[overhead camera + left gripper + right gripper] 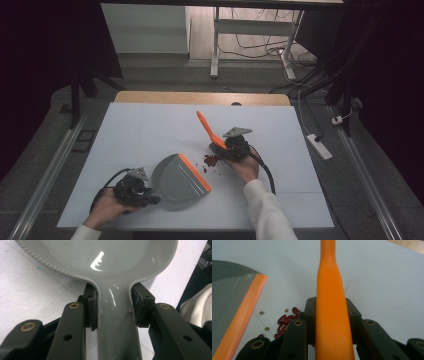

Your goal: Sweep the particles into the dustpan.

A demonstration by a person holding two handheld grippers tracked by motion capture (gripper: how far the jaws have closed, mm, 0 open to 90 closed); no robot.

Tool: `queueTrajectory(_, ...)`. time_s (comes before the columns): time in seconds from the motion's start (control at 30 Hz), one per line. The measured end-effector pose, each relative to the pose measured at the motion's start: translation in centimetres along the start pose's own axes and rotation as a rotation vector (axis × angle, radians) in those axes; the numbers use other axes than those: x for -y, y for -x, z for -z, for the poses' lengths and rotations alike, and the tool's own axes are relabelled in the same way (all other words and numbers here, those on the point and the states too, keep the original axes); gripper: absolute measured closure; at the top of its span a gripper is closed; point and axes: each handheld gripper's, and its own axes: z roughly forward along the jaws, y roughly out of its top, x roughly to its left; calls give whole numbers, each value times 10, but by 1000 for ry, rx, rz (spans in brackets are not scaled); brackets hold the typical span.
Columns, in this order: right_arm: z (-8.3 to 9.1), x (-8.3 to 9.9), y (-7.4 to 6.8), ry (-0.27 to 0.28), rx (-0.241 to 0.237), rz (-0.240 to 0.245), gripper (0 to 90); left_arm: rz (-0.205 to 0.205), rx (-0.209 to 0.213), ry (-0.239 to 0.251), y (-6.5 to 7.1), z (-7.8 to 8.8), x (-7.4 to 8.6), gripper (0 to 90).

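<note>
Dustpan (177,179) lies empty on our worktop (140,130), its grey handle clamped in the left gripper (150,199) fingers. Just right of its orange lip we see red beans (210,161) scattered, then the right gripper (223,148) fingers clamping an orange brush handle (206,127).

Brush (330,315) head hidden; dustpan (100,255) cut off at top

A white sheet (150,130) is covering the table, leaving a wooden strip (200,98) showing along the far edge. A white power strip (320,146) is lying on the floor beside the table's right edge.
</note>
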Motion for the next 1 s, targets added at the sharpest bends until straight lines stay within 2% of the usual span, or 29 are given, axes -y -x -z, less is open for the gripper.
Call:
queueTrajectory(0.63,0,0,-18,-1,-62,45,695,-6,-1,-4,3,-1,-1,617)
queueTrajectory(1.0,-3,-1,-34,4,-89,80,695,-8,0,-6,3,-1,-1,617)
